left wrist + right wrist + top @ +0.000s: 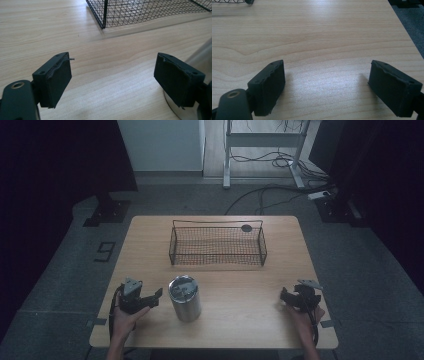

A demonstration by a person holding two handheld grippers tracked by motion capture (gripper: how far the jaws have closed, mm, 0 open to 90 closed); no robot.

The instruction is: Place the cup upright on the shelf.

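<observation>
Left gripper (150, 297) jaws stand wide apart over bare wood, nothing between them; in the left gripper view the steel canister (184, 298) sits just beside one jaw, its base edging in at the lower right, contact unclear. Right gripper (291, 297) jaws also apart, empty, aimed across the bench (240, 285) well clear of the canister. Canister is upright near the front edge of the bench, between the two grippers but much closer to the left one, lid on top. Black wire basket (218, 245) sits toward the far side of the bench, behind the canister.
</observation>
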